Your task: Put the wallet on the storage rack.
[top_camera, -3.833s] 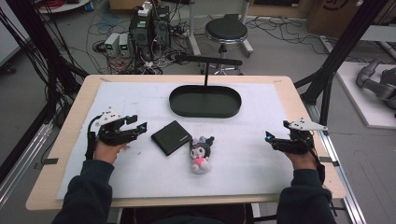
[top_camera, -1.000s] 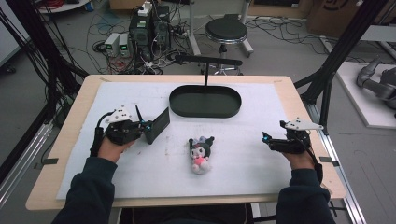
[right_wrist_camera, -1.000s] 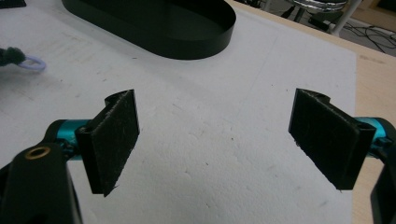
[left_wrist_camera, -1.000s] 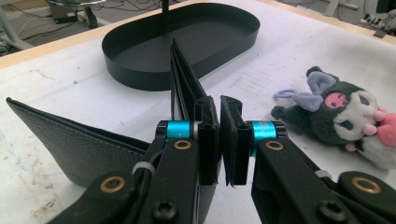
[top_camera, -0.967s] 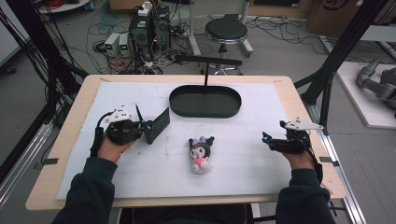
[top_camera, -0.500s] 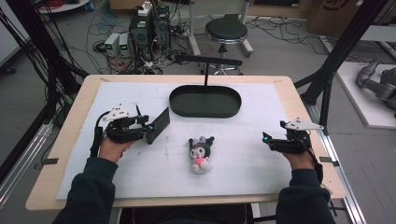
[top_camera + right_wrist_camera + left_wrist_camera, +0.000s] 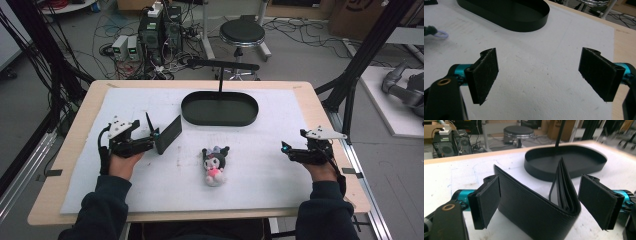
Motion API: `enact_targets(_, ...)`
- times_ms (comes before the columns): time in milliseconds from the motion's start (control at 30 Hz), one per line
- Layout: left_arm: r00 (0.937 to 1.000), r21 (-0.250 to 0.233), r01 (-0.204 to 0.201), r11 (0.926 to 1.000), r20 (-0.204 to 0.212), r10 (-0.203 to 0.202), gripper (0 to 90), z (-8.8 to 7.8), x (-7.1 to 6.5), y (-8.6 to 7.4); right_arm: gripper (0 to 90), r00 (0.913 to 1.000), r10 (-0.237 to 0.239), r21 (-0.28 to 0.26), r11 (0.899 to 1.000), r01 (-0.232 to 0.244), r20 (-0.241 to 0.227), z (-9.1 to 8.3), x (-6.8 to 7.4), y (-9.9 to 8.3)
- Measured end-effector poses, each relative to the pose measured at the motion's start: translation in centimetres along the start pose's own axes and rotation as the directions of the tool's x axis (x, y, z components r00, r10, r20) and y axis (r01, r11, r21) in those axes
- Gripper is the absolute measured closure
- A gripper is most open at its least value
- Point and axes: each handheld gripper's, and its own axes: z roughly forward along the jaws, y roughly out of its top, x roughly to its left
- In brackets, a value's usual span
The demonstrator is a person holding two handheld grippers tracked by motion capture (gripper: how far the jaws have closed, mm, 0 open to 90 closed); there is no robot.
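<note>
Wallet (image 7: 531, 207) | now off the mat, up on edge between left gripper (image 7: 549, 202) jaws, wide, pads apart from it | right gripper (image 7: 544, 77) wide, empty | tray (image 7: 220, 107) likely next

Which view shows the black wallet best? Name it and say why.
The left gripper view: the black wallet stands large between the open jaws, fold toward the camera, its inner layers visible. The high view shows it small and edge-on at the left gripper, tilted above the white mat. The right gripper view looks at the mat and black tray.
</note>
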Motion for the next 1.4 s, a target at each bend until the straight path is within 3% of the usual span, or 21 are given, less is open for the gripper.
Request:
enact_targets(100,0.9991,0.012,-0.037,0.9992,-0.019,0.037,18.4,0.1,-0.8,-0.2,16.5,1.0,0.001,-0.001,1.0,-0.001,-0.001,0.0,0.0,0.0)
enact_targets(233,0.9964,0.057,-0.031,0.9979,-0.077,0.035,18.4,1.0,-0.8,-1.1,16.5,1.0,0.001,0.0,1.0,-0.001,-0.002,0.0,0.0,0.0)
enact_targets(400,0.9961,0.1,-0.028,0.9946,-0.08,0.036,19.7,2.0,-0.7,-1.5,16.5,1.0,0.0,0.003,1.0,0.0,-0.004,0.0,0.1,0.0)
enact_targets(433,0.9971,0.107,-0.027,0.9939,-0.068,0.035,26.9,2.2,-0.6,-1.6,16.5,1.0,0.0,0.004,1.0,0.0,-0.004,0.1,0.1,0.0)
enact_targets(467,0.998,0.106,-0.022,0.9941,-0.057,0.028,26.9,2.3,-0.6,-1.6,16.5,1.0,0.0,0.004,1.0,0.0,-0.004,0.1,0.1,0.0)
enact_targets(533,0.9978,0.106,-0.038,0.9937,-0.049,0.044,35.5,2.3,-0.6,-1.6,16.5,1.0,-0.002,0.004,1.0,0.002,-0.006,0.1,0.1,0.0)
enact_targets(600,0.9977,0.102,-0.045,0.9938,-0.047,0.05,51.3,2.2,-0.6,-1.5,16.5,1.0,0.0,0.006,1.0,0.0,-0.004,0.1,0.1,0.0)
enact_targets(633,0.9979,0.101,-0.041,0.994,-0.045,0.046,51.3,2.1,-0.5,-1.5,16.5,1.0,0.0,0.006,1.0,0.0,-0.004,0.1,0.1,0.0)
enact_targets(667,0.9981,0.1,-0.035,0.9944,-0.047,0.04,61.2,2.1,-0.3,-1.5,16.5,1.0,0.002,0.006,1.0,-0.002,-0.005,0.2,0.1,-0.1)
enact_targets(700,0.9984,0.096,-0.026,0.995,-0.047,0.03,61.2,2.0,-0.2,-1.5,16.5,1.0,0.002,0.006,1.0,-0.002,-0.005,0.2,0.1,-0.1)
enact_targets(733,0.9986,0.088,-0.013,0.996,-0.05,0.017,72.2,1.8,0.2,-1.5,16.5,1.0,0.002,0.006,1.0,-0.002,-0.005,0.1,0.0,-0.1)
enact_targets(800,0.9992,0.074,0.0,0.9972,-0.039,0.003,74.7,1.7,0.4,-1.5,16.5,1.0,0.005,0.005,1.0,-0.005,-0.005,0.1,0.0,-0.1)
enact_targets(1000,0.9999,0.039,-0.006,0.9992,-0.011,0.007,75.4,1.3,0.5,-0.9,16.5,1.0,0.005,0.0,1.0,-0.005,-0.004,0.0,0.0,-0.1)
enact_targets(1167,0.9994,-0.021,-0.02,0.9996,0.027,0.02,75.5,1.0,0.6,0.9,16.5,0.9999,0.013,-0.002,1.0,-0.013,-0.004,0.0,-0.1,0.0)
enact_targets(1233,0.9992,-0.049,-0.005,0.9988,0.04,0.007,75.6,1.2,0.8,1.4,16.5,0.9999,0.016,-0.005,1.0,-0.016,-0.005,0.0,-0.2,0.0)
enact_targets(1400,0.9984,-0.064,0.008,0.9979,0.057,-0.004,75.7,1.8,1.4,3.0,16.5,0.9997,0.023,-0.014,1.0,-0.023,-0.004,-0.1,-0.3,0.1)
